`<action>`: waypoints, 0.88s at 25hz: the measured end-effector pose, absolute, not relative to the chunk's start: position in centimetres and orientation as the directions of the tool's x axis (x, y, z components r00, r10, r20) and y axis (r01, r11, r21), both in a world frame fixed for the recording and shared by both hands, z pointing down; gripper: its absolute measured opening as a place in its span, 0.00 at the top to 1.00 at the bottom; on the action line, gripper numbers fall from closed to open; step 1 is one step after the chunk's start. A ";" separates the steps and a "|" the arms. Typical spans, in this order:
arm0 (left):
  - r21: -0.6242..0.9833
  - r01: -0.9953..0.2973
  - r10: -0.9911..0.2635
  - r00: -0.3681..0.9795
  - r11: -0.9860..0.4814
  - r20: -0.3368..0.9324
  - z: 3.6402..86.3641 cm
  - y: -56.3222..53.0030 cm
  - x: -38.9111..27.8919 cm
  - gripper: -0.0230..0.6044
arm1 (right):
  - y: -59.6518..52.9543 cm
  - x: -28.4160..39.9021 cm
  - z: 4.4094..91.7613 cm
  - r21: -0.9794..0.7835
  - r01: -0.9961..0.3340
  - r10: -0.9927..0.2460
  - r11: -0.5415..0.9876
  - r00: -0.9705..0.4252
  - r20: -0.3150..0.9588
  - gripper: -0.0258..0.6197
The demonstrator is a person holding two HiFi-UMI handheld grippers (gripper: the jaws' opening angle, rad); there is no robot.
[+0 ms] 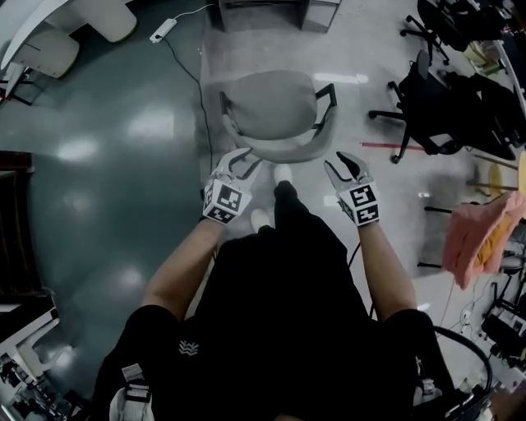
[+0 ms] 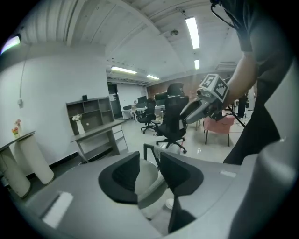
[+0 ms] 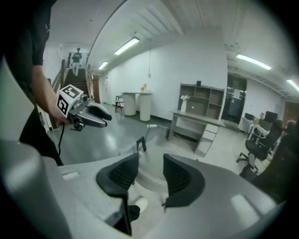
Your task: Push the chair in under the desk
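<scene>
The grey counter with shelves stands at the far side of the shiny floor. The pale grey chair with dark arms sits out in the open, apart from it, so all the pushing is left to do. The left claw and right claw hang just behind the chair's back, both open, holding nothing.

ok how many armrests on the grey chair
2. One armrest is on the left side of the chair in the head view, the other on its right side. None seems hidden.
</scene>
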State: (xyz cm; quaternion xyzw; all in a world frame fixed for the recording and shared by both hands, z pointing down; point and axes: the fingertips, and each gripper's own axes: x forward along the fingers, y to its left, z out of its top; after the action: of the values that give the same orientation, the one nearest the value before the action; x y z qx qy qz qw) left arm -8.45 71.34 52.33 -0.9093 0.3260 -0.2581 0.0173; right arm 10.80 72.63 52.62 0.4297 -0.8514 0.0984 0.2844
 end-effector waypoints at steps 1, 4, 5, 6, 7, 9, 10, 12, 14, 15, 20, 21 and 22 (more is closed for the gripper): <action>-0.204 -0.554 -0.575 0.661 -0.807 0.481 53.4 71.5 -7.8 0.71 | 72.6 10.4 53.9 0.084 -0.759 -0.643 0.645 -0.481 0.596 0.70; -0.226 -0.440 -0.486 0.671 -0.869 0.560 56.9 71.9 -6.3 0.63 | 72.3 9.3 58.0 0.109 -0.655 -0.534 0.748 -0.495 0.686 0.62; -0.232 -0.406 -0.460 0.668 -0.884 0.585 57.9 72.0 -6.0 0.62 | 72.2 8.9 59.2 0.115 -0.618 -0.496 0.777 -0.491 0.716 0.60; -0.237 -0.377 -0.439 0.663 -0.895 0.606 58.8 72.0 -5.9 0.61 | 72.1 8.6 60.4 0.118 -0.584 -0.461 0.803 -0.484 0.744 0.59; -0.239 -0.355 -0.423 0.657 -0.904 0.624 59.7 71.9 -5.7 0.61 | 71.9 8.3 61.3 0.120 -0.550 -0.429 0.827 -0.476 0.768 0.58; -0.243 -0.329 -0.405 0.642 -0.913 0.651 61.1 71.7 -5.3 0.60 | 71.6 8.0 62.9 0.127 -0.489 -0.380 0.863 -0.462 0.802 0.58; -0.244 -0.322 -0.400 0.635 -0.915 0.661 61.8 71.6 -5.0 0.60 | 71.4 8.0 63.5 0.131 -0.462 -0.362 0.877 -0.458 0.812 0.58; -0.235 -0.317 -0.388 0.622 -0.919 0.680 63.0 71.0 -4.4 0.60 | 70.8 8.1 64.8 0.139 -0.412 -0.333 0.900 -0.449 0.829 0.58; -0.224 -0.313 -0.376 0.612 -0.923 0.696 64.0 70.4 -3.8 0.60 | 70.2 8.7 66.3 0.150 -0.354 -0.298 0.923 -0.412 0.861 0.58; -0.223 -0.306 -0.370 0.607 -0.925 0.703 64.5 70.1 -3.6 0.60 | 70.1 9.0 67.1 0.154 -0.321 -0.277 0.934 -0.386 0.880 0.58; -0.219 -0.211 -0.300 0.545 -0.953 0.783 67.9 69.0 -2.8 0.61 | 69.8 8.7 70.3 0.157 -0.161 -0.203 0.974 -0.328 0.923 0.58; -0.212 -0.185 -0.279 0.526 -0.960 0.803 68.7 68.9 -2.4 0.61 | 69.7 8.8 70.7 0.156 -0.140 -0.194 0.978 -0.324 0.926 0.58; -0.204 -0.161 -0.258 0.504 -0.966 0.824 69.6 68.9 -2.0 0.61 | 69.6 9.0 71.1 0.152 -0.125 -0.185 0.980 -0.319 0.930 0.58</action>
State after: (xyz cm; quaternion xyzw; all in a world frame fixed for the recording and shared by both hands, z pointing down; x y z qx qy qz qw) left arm -1.96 68.89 69.59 -0.8656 0.1211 -0.4832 0.0501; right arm 8.96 69.56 71.07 0.0954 -0.8116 -0.0260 0.5757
